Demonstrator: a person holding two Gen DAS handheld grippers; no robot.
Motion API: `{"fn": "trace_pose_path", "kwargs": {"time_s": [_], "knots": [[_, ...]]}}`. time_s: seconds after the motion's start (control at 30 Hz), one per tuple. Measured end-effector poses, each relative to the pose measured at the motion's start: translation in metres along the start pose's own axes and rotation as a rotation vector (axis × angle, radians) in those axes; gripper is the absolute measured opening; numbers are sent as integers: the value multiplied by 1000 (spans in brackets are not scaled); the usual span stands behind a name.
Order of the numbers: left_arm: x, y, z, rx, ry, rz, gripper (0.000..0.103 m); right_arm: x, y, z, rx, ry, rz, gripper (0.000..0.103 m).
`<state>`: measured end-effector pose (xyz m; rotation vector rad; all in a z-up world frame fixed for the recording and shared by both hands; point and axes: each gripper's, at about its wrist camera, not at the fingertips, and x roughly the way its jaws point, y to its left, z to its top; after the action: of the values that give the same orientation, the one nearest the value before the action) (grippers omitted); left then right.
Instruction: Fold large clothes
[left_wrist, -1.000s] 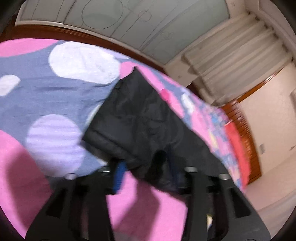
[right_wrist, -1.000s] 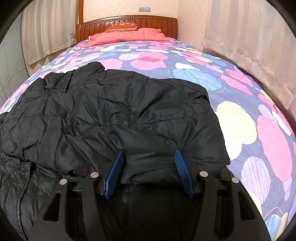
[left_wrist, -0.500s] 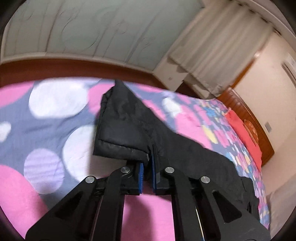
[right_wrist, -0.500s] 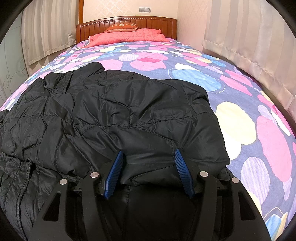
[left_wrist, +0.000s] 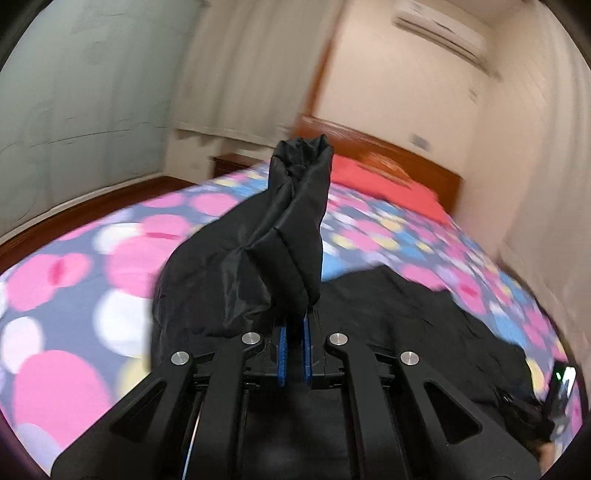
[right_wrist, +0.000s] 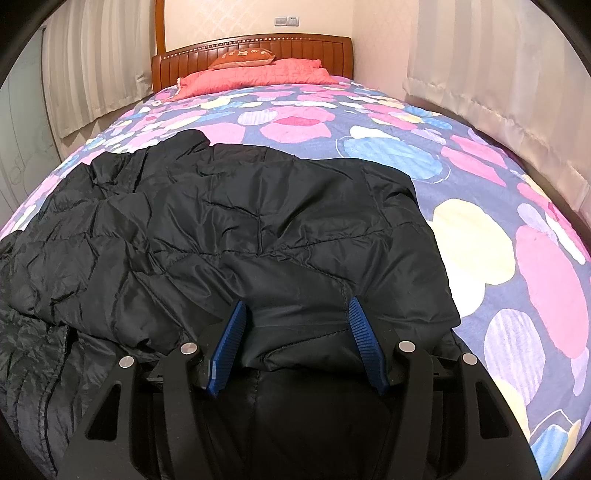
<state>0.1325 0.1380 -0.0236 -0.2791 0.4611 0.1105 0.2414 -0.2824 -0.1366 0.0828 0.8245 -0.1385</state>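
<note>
Jacket (right_wrist: 236, 221) on bed (right_wrist: 480, 229): left gripper (left_wrist: 294, 347) pinches sleeve (left_wrist: 291, 229) aloft, right gripper (right_wrist: 297, 343) gapes over hem w/o clamping; next, prob lay sleeve across jacket.

The left gripper (left_wrist: 293, 345), open a second ago, now pinches the black jacket's sleeve (left_wrist: 295, 229), lifting it above the bed (left_wrist: 74, 258).

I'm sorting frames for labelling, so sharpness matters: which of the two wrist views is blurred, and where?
Left wrist view: the bedspread, headboard and walls are smeared by motion, while the left gripper and the black sleeve it clamps look crisp. Right wrist view: sharp throughout, the black jacket evenly lit, with fisheye bending at the edges.
</note>
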Motion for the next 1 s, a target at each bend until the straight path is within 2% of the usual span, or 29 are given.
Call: {"fn": "trace_pose_path", "kwargs": {"time_s": [0.33,0.4,0.5,0.57,0.63,0.73,0.83,0.9,1.0], "knots": [[53,-147,-45,198,134,-174,6,10,-12,5,18,-10,25,60],[68,-173,-56,243,184,-203,6,10,-10,4,19,-12,28,61],[84,-198,-75,314,262,-216,6,9,-6,1,22,-15,29,62],[87,-210,-86,354,286,-215,8,10,-7,1,24,-17,32,62],[81,-210,-88,359,276,-220,18,10,-6,0,25,-18,33,62],[70,-210,-85,347,257,-247,44,8,-4,-1,24,-16,33,62],[50,-200,-76,325,227,-253,52,4,-4,-2,42,-18,44,62],[40,-194,-71,312,216,-250,55,-5,1,-6,63,-17,52,62],[21,-169,-59,286,187,-234,56,-21,0,1,117,-38,110,62]]}}
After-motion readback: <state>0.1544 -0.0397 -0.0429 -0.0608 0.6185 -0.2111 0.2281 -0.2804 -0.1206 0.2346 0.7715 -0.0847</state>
